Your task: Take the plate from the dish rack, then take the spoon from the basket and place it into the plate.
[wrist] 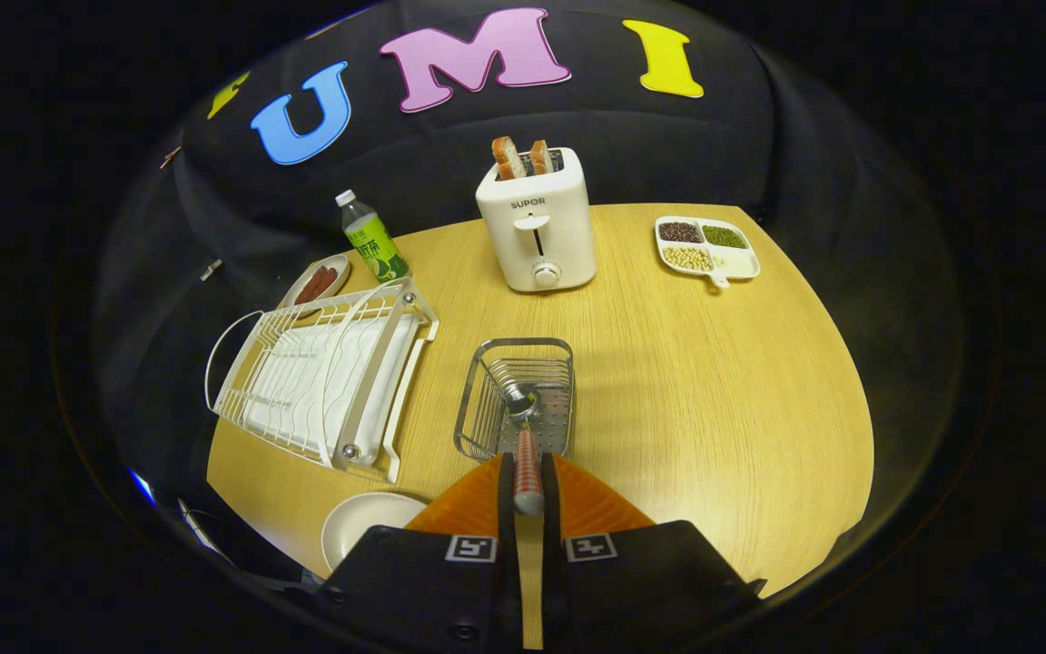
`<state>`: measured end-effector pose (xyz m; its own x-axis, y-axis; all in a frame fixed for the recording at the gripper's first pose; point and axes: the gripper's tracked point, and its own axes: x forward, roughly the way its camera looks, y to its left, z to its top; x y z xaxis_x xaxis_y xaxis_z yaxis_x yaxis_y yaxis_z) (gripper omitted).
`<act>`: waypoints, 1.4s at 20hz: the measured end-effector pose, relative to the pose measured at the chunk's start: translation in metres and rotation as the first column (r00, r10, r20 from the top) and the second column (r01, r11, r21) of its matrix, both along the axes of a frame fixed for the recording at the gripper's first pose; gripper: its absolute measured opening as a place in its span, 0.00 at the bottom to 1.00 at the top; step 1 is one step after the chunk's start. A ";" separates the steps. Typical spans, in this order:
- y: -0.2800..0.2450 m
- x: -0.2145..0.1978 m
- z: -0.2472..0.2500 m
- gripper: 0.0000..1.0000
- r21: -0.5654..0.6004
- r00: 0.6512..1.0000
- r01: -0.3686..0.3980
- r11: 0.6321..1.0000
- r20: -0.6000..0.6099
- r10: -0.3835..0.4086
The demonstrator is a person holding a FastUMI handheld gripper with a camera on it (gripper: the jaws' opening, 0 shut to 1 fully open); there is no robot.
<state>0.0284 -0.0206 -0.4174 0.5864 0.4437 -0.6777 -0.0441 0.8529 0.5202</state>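
The spoon (526, 442) sits clamped in your gripper (527, 472): both orange fingers (473, 504) press on its red-patterned handle, one on each side, and the metal bowl end points away from you, over the wire basket (516, 398). Take that basket as your landmark. The spoon's bowl lies within the basket's rim, near its middle, while the handle crosses the basket's near edge back to your fingers. The plate (364, 525) rests flat on the wooden table (714, 391), nearer to you than the basket and off to its left, just beside your left finger. The white dish rack (328, 377) stands left of the basket, close to it. Beyond the basket is a white toaster (538, 227) with two bread slices (521, 157) sticking up. Farther left of the basket, past the rack, are a green bottle (371, 238) and a small dish of sausages (316, 282). Beyond the basket to the right lies a divided tray of beans (706, 247).
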 end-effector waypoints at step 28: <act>0.086 -0.158 0.089 0.11 0.134 0.993 -0.112 0.985 -0.019 0.115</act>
